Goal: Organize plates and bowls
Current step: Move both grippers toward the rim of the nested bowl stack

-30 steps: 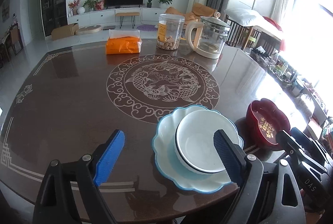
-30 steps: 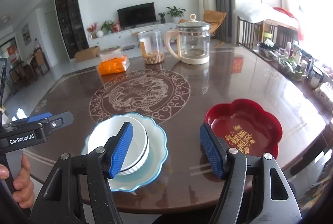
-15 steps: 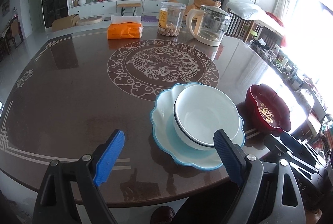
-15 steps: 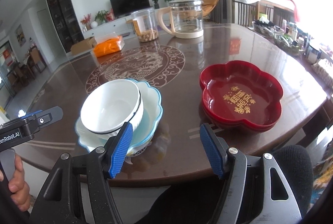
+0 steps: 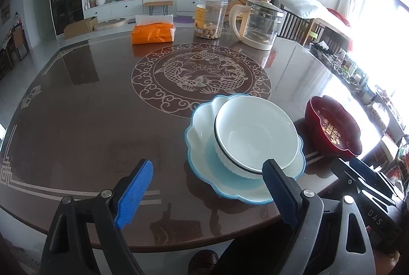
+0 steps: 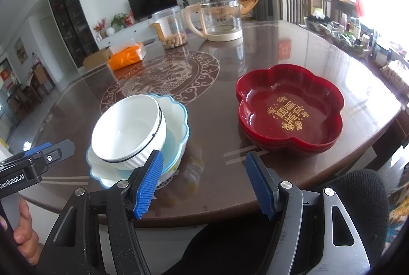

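A white bowl [image 5: 251,131] with a dark rim sits inside a light blue scalloped plate [image 5: 202,147] near the table's front edge; both show in the right wrist view, bowl [image 6: 127,126] in plate [image 6: 176,121]. A red flower-shaped dish [image 6: 288,108] with gold characters stands to their right, also in the left wrist view [image 5: 332,126]. My left gripper [image 5: 207,188] is open and empty, just in front of the plate. My right gripper [image 6: 204,180] is open and empty above the table edge, between plate and red dish.
At the back of the dark round table [image 5: 102,108] stand an orange tissue pack [image 5: 153,34], a clear jar of snacks [image 5: 211,18] and a glass kettle [image 5: 260,24]. The table's front edge is close below both grippers.
Both grippers have drawn back toward the table's front edge and risen a little, so the dishes look farther away. The bowl, plate and red dish have not moved.
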Motion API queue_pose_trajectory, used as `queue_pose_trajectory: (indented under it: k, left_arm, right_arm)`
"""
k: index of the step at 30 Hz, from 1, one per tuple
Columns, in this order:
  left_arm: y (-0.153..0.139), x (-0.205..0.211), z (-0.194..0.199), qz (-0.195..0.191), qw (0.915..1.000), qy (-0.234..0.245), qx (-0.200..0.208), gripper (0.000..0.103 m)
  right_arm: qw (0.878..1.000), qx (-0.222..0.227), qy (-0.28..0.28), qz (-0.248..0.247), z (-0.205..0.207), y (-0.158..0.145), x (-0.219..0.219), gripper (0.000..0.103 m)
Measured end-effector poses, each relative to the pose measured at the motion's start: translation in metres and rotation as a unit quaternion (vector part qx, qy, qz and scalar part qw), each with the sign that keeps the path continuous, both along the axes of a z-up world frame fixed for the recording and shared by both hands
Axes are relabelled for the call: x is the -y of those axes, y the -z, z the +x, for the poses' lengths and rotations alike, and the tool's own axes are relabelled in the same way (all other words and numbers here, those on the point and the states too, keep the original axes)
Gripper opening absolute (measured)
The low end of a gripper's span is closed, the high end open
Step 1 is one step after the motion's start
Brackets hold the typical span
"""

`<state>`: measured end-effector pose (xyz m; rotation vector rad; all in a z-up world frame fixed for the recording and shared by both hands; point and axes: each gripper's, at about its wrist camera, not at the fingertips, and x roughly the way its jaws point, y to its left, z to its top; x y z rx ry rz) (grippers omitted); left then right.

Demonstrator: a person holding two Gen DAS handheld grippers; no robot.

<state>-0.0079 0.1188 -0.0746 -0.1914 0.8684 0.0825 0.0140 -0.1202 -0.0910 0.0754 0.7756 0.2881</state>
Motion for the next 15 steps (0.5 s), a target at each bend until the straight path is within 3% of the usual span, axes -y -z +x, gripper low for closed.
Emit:
queue_pose_trajectory:
  k: [15]
  left_arm:
    - [0.012, -0.022, 0.005, -0.015, 0.9993, -0.033, -0.009, 0.087]
  right_arm:
    - [1.0, 0.019, 0.004, -0.005, -0.004, 0.006, 0.003, 0.071]
